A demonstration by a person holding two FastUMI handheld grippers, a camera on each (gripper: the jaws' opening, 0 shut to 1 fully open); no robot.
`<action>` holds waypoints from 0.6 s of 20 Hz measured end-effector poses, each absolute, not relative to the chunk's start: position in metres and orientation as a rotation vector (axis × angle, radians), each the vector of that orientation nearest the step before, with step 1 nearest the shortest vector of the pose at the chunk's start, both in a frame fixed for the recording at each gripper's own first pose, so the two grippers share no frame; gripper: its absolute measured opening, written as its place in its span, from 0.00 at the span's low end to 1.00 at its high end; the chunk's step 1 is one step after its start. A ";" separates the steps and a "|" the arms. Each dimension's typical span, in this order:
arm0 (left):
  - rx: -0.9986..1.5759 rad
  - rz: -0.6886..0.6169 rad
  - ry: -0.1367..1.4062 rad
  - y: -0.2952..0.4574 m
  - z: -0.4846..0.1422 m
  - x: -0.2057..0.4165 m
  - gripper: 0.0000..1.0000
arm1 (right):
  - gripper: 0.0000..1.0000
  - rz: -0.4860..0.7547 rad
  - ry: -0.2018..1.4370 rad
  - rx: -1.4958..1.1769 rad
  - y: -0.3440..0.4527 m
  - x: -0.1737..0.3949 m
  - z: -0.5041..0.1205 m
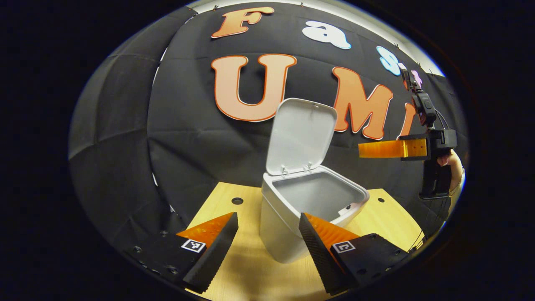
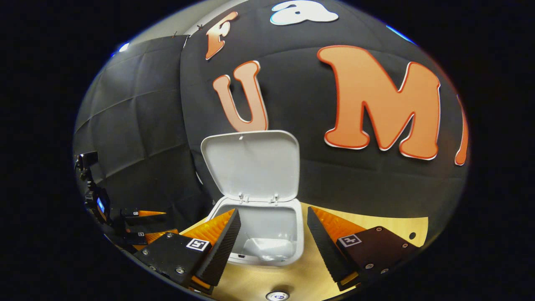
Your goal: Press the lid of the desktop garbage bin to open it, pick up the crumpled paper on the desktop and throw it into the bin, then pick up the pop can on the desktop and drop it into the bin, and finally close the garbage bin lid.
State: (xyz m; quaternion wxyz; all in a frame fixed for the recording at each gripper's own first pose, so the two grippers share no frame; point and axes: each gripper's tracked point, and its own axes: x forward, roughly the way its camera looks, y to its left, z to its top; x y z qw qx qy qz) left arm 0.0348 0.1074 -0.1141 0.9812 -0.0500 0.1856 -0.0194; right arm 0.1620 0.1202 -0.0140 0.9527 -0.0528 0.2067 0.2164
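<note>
Garbage bin [image 1: 292, 217] is the one landmark we count everything from: a single pale grey bin standing on the light wooden desktop [image 1: 388, 221], with its lid [image 1: 301, 136] swung up on two small hinges at the back rim. We read no brand or printed word on the bin or lid.

In the left gripper view, the left gripper [image 1: 267, 246] is low in front of the bin, its two fingers spread wide with nothing between them; the right-hand finger overlaps the bin's front rim in the picture, though we cannot tell whether it touches. Each finger base carries one small square black-and-white marker, two in all, a pattern rather than writing. To the right of the bin and higher than its rim, the right gripper [image 1: 368, 149] is held level by a hand [image 1: 453, 165], its fingers pointing toward the lid; from that angle we cannot tell how its jaws stand.

In the right gripper view, the right gripper's own two fingers are wide apart and hold nothing, framing the bin's open mouth. Inside, at the bottom, we see one pale crumpled shape [image 2: 267, 246], probably the crumpled paper. We count two round holes in the desktop behind the bin.
</note>
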 end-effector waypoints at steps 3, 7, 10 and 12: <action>-0.114 -0.091 0.388 0.079 -0.120 0.034 0.94 | 0.96 0.389 0.376 -0.116 0.087 0.150 0.004; -0.171 -0.176 0.427 0.032 -0.133 0.031 0.95 | 0.95 0.304 0.331 -0.130 0.037 0.134 0.021; -0.149 -0.234 0.451 -0.002 -0.144 0.028 0.95 | 0.96 0.243 0.332 -0.116 -0.001 0.120 0.023; -0.064 -0.192 0.482 0.001 -0.156 0.018 0.96 | 0.95 0.205 0.338 -0.108 -0.026 0.109 0.023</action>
